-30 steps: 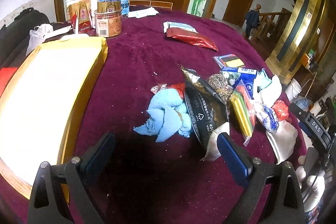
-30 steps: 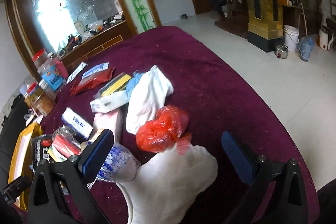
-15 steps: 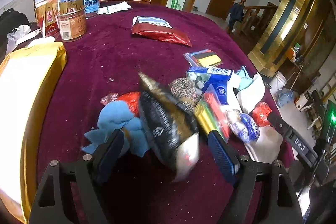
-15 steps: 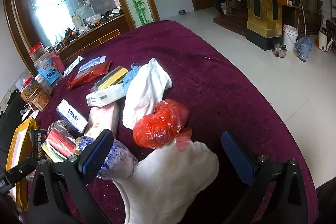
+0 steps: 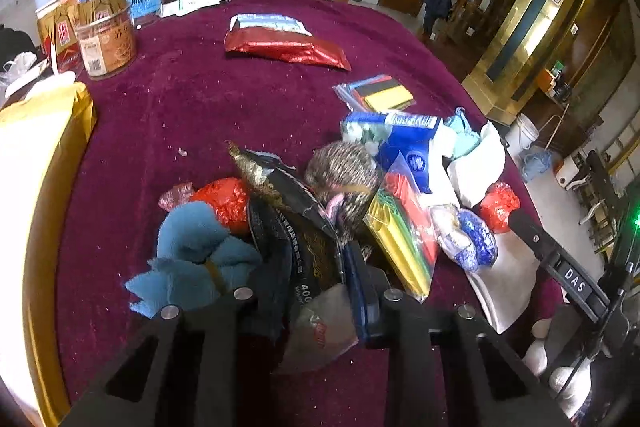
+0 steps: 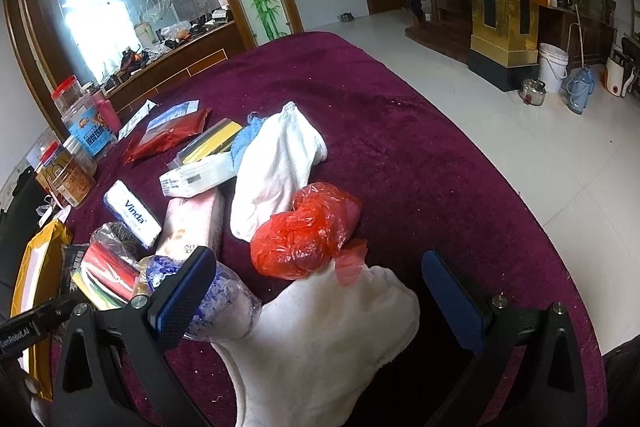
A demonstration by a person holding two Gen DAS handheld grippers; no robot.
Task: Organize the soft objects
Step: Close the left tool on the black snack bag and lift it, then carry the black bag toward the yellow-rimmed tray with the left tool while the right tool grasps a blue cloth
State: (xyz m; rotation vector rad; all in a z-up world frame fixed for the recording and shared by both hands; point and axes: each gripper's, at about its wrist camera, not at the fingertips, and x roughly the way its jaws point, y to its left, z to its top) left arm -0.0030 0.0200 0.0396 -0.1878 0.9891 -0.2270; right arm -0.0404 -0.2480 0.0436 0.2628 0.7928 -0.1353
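The left gripper (image 5: 316, 291) has just gone from wide apart to nearly together: 1 second ago its jaws straddled bare cloth in front of the pile, and now they are closing on the black foil pouch (image 5: 296, 227), which sits between the pads with its crinkled gold top poking up beyond them. The left pad is hidden behind the pouch; the blue right pad presses its side, so I judge the grip made or all but made. The gripper has also slid forward into the pile since then.

The pouch lies near the middle of the tabletop (image 5: 208, 99), touching the blue plush cloth (image 5: 192, 259) on its left and the speckled scrubber ball (image 5: 344, 179) behind it. A red plastic bag (image 5: 226, 201) sits just beyond the plush cloth, and a pack of coloured strips (image 5: 400, 235) lies just right of the gripper.

The right gripper (image 6: 320, 291) has not shifted: its jaws stand wide apart over the white cloth (image 6: 328, 339) at the near edge of the tabletop, gripping nothing, with a second red bag (image 6: 308, 231) just beyond.

For the task, this looks like the first pick from the pile. The yellow box (image 5: 36, 187) along the left edge is probably the destination, though that is a guess. The pouch is slick and half-buried, so lifting may drag the plush cloth along.
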